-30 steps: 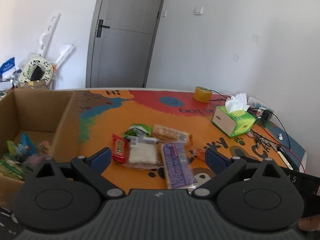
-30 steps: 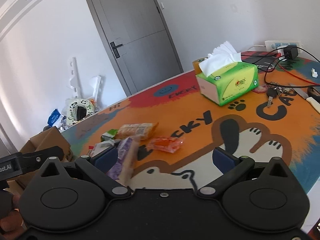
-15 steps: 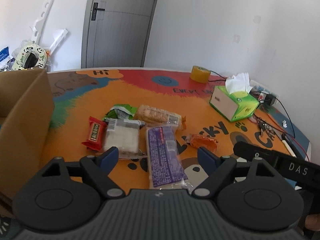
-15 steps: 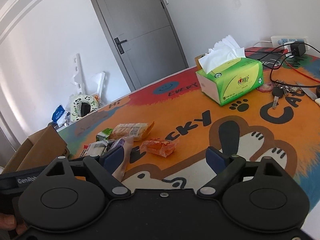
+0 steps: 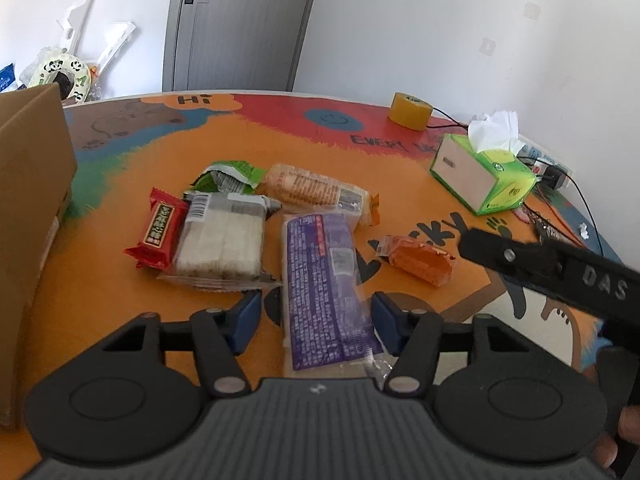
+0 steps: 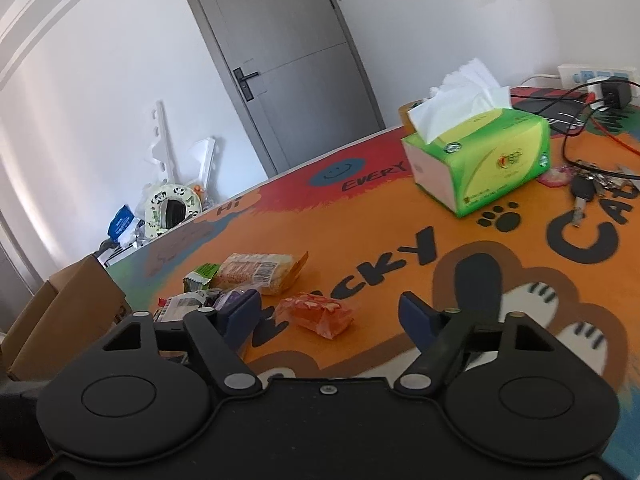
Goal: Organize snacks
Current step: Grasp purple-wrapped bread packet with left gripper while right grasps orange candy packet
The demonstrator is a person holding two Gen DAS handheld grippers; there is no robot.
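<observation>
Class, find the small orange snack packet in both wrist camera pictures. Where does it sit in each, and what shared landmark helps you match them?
Left wrist view: the small orange snack packet lies right of centre, just right of the purple packet.
Right wrist view: the same packet lies low and central, ahead of the open right tool.
Shared landmark: the green tissue box, beyond the packet in both.
</observation>
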